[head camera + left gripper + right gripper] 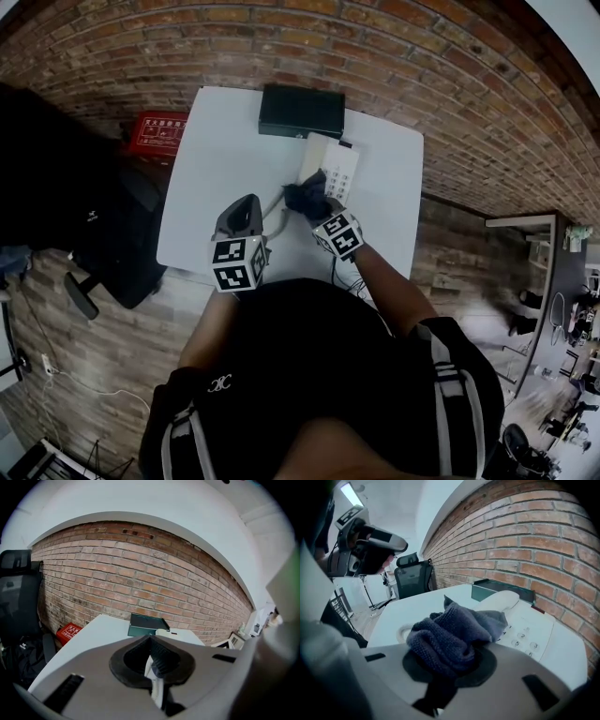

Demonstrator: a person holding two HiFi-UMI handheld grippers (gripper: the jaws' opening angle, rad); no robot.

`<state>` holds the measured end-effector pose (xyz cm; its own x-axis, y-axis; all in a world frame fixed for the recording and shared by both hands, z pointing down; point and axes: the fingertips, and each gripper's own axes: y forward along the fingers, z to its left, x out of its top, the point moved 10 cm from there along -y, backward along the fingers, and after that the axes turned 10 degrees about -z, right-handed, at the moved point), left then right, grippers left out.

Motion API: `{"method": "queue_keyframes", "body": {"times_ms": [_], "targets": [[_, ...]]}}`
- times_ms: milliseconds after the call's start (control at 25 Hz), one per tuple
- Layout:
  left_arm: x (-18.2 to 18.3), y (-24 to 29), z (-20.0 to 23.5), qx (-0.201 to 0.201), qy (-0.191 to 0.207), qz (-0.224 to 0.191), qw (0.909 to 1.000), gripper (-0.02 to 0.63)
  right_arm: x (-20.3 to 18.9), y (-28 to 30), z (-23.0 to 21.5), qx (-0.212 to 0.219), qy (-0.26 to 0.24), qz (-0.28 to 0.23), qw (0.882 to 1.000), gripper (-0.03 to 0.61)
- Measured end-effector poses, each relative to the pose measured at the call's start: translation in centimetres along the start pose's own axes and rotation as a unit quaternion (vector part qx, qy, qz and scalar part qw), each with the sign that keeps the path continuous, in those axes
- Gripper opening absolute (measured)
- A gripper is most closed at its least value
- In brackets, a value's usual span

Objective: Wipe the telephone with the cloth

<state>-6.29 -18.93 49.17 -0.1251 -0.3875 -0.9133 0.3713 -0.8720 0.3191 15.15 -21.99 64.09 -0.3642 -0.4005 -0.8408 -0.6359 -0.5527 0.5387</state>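
Pinching the dark blue cloth [454, 630], our right tool [450, 662] has it bunched against the near end of the white telephone [534, 630], next to the keypad. We see the telephone lying on the white counter [216, 169], just in front of a dark flat box [302, 112] by the brick wall [441, 84]. Our left tool [153, 667] sits just left of the telephone, its jaws pressed together on a pale cord [157, 688]. A red box [157, 131] is on the floor, well left of the telephone, and a black chair [112, 244] stands left of it too.
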Motion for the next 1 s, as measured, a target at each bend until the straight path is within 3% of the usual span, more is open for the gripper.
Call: {"method": "queue_keyframes", "body": {"times_ms": [120,240,720,1000], "targets": [[0.0,-0.1,-0.1,0.0,0.001,0.002,1.0,-0.008,-1.1,-0.2,0.6,0.015,-0.03,0.042,0.999,0.048],[-0.3,-0.1,-0.1,-0.001,0.003,0.006,1.0,-0.008,-1.9,-0.7,-0.6,-0.001,-0.047,0.056,0.997,0.049],[-0.7,-0.2,-0.2,0.004,0.001,0.013,0.9999,-0.008,1.2,-0.4,-7.9,-0.113,-0.035,0.043,0.992,0.049],[-0.9,-0.3,0.3,0.013,-0.001,0.015,0.9998,-0.008,3.2,0.8,-12.0,-0.15,-0.032,0.04,0.987,0.049]]}}
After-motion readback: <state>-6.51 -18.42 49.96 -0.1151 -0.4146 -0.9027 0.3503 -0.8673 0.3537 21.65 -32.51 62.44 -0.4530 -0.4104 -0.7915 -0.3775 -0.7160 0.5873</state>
